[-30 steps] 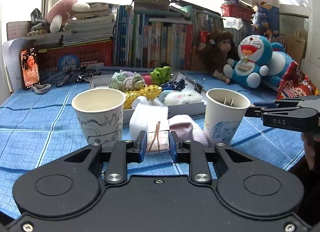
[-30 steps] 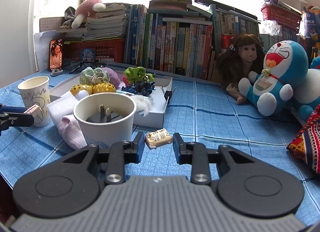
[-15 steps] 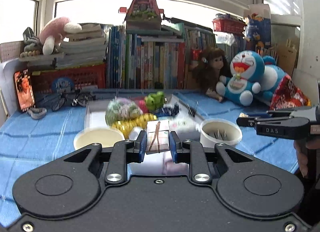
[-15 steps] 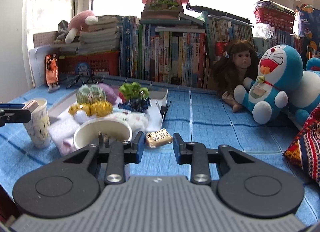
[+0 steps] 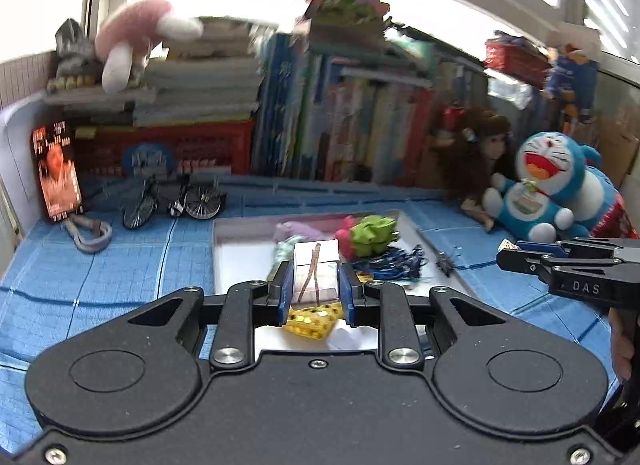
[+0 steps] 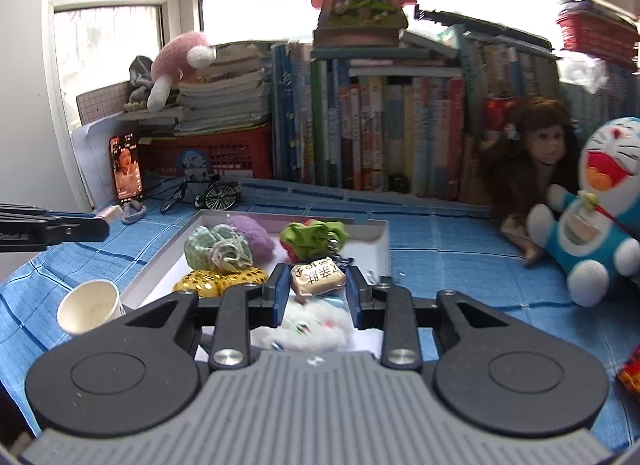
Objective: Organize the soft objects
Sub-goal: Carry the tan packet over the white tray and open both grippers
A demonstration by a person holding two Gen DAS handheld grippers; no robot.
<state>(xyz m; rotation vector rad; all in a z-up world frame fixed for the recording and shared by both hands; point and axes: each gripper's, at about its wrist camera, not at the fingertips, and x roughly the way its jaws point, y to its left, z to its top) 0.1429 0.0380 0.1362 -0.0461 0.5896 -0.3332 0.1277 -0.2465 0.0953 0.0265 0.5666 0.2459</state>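
In the left wrist view my left gripper [image 5: 313, 277] is shut on a small white soft block with brown lines [image 5: 315, 267], held above the white tray [image 5: 240, 257]. My right gripper [image 6: 318, 285] is shut on a tan squishy block with printed characters [image 6: 318, 279], also over the tray [image 6: 380, 241]. In the tray lie a green-white scrunchie [image 6: 218, 251], a purple plush [image 6: 250, 237], a green soft toy [image 6: 314, 239], a yellow spotted piece [image 6: 220, 281] and a white fluffy plush [image 6: 316, 329]. Each gripper shows in the other's view, the right gripper [image 5: 506, 256] at the right edge and the left gripper [image 6: 100, 225] at the left edge.
A paper cup [image 6: 90, 305] stands left of the tray on the blue cloth. Behind are a row of books [image 6: 380, 137], a red basket [image 6: 208, 153], a phone [image 6: 126, 169], a toy bicycle [image 6: 208, 193], a doll [image 6: 536, 153] and a blue plush [image 6: 600, 205].
Both grippers rose and moved forward over the tray, each still holding its block. The paper cups dropped out of the left view; one cup left the right view.
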